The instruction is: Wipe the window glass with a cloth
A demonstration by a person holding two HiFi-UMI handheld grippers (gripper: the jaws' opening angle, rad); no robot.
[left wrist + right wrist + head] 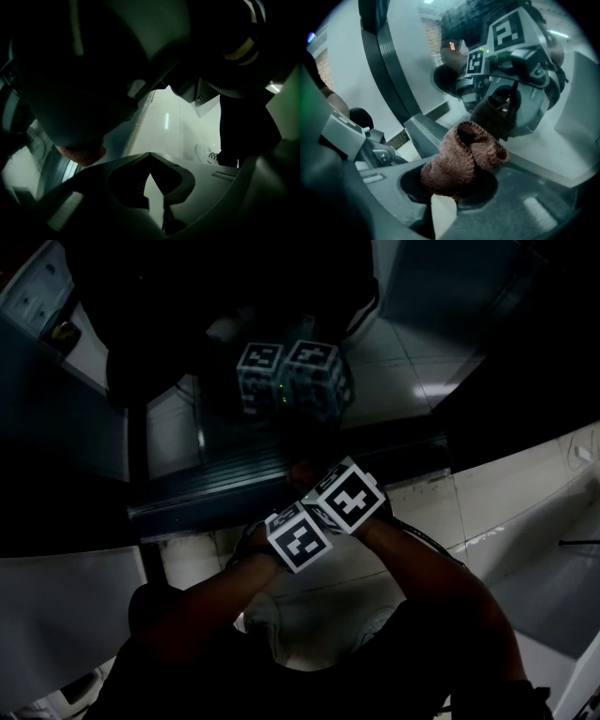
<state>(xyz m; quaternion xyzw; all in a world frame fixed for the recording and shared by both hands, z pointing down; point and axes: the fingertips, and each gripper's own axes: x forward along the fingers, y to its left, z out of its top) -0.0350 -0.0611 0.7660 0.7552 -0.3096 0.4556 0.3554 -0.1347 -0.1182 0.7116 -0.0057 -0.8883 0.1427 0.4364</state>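
Right claw (451,191) first: grips a bunched brown cloth (461,159), holds it right up at the window glass (375,352), low by the frame (281,479). Left claw (150,157) alongside, clenched empty. Looks mid-wipe; no telling the cleaned share, probably plenty of pane left to do.

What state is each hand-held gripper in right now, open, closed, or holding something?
Left hand-held gripper: closed, nothing between its jaws.
Right hand-held gripper: closed on the brown cloth.
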